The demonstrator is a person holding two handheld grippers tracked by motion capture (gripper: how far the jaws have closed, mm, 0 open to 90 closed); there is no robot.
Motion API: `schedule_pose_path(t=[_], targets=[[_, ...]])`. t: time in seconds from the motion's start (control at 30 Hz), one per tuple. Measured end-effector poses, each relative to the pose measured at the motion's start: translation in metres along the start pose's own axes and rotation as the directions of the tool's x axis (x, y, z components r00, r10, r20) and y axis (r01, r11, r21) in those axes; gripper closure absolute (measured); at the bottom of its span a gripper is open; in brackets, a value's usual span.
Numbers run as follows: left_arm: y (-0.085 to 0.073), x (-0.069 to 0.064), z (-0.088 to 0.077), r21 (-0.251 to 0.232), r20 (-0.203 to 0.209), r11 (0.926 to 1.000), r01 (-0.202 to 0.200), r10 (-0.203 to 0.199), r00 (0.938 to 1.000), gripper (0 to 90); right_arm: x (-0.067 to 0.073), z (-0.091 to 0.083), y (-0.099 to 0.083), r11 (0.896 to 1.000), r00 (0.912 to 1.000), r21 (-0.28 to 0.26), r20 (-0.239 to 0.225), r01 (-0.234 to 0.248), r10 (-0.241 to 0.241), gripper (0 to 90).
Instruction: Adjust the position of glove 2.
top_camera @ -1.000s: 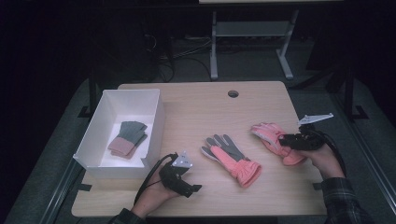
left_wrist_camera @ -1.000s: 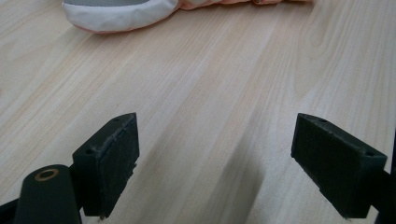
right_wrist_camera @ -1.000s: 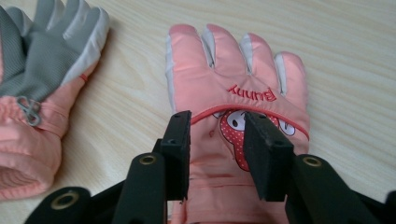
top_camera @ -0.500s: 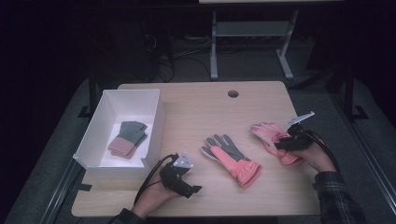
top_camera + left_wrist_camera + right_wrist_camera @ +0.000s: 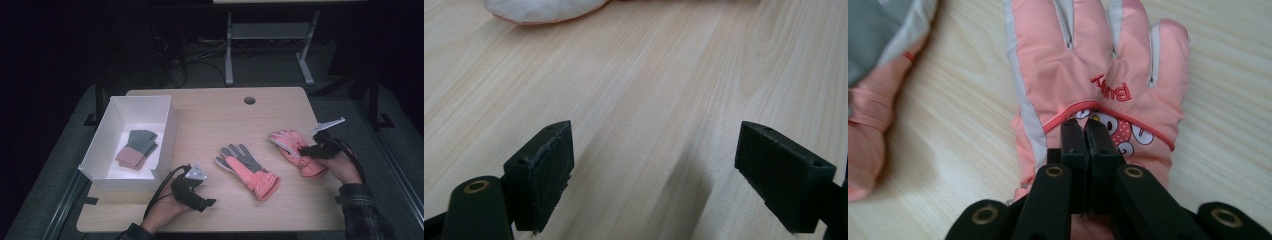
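A pink glove [image 5: 287,142] lies back-up at the table's right, its printed back clear in the right gripper view [image 5: 1098,60]. My right gripper [image 5: 302,150] sits over its wrist end. Its jaws have just been closing and now stand together [image 5: 1085,127], pinching the glove's fabric. A second glove [image 5: 247,170], grey palm up with a pink cuff, lies at the middle and shows at the left edge of the right gripper view [image 5: 878,75]. My left gripper [image 5: 210,202] rests near the front edge, open over bare wood [image 5: 654,175], holding nothing.
A white box [image 5: 167,125] stands at the left with a grey and pink pair of gloves [image 5: 136,147] inside. A round hole [image 5: 249,100] is in the table's far edge. A pale padded edge [image 5: 544,7] shows at the top of the left gripper view.
My right gripper has shifted slightly left onto the pink glove and its jaws have come together on it. The left hand has stayed put.
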State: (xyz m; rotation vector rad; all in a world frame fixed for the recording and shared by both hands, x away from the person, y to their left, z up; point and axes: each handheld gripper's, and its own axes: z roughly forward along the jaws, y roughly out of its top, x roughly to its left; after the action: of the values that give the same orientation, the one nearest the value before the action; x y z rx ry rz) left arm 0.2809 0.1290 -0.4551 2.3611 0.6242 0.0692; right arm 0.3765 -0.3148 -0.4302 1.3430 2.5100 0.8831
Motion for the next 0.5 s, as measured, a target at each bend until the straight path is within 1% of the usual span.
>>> schedule_pose_path(t=[0.1,0.2,0.3,0.37,0.4,0.43,0.5], targets=[[0.001,0.001,0.000,-0.001,-0.001,1.0000,-0.002,0.002,1.0000,15.6,0.001,-0.005,0.000,0.999,0.9996,-0.034,-0.026,-0.010,0.010,88.8],[0.001,0.000,0.001,-0.009,-0.002,0.9999,0.006,-0.006,1.0000,15.6,0.007,-0.013,0.002,0.998,0.9988,-0.060,-0.047,-0.017,0.014,88.8],[0.000,0.000,0.001,-0.005,0.000,1.0000,0.005,-0.005,1.0000,15.6,0.014,-0.020,0.007,0.996,0.9984,-0.086,-0.056,-0.014,0.010,88.8],[0.000,0.000,0.000,0.000,-0.002,1.0000,-0.002,0.002,1.0000,15.6,0.021,-0.025,0.011,0.995,0.9986,-0.100,-0.054,-0.005,-0.001,88.8],[0.000,0.000,0.000,0.000,-0.002,1.0000,-0.002,0.002,1.0000,15.5,0.021,-0.025,0.011,0.995,0.9986,-0.100,-0.054,-0.005,-0.001,88.8],[0.000,0.001,-0.001,-0.005,-0.007,1.0000,-0.001,0.001,1.0000,15.6,0.027,-0.028,0.015,0.994,0.9986,-0.109,-0.052,-0.009,0.004,88.8],[0.000,0.002,-0.001,-0.006,-0.006,1.0000,0.004,-0.004,1.0000,15.6,0.033,-0.031,0.018,0.993,0.9987,-0.119,-0.051,-0.008,0.001,88.8]])
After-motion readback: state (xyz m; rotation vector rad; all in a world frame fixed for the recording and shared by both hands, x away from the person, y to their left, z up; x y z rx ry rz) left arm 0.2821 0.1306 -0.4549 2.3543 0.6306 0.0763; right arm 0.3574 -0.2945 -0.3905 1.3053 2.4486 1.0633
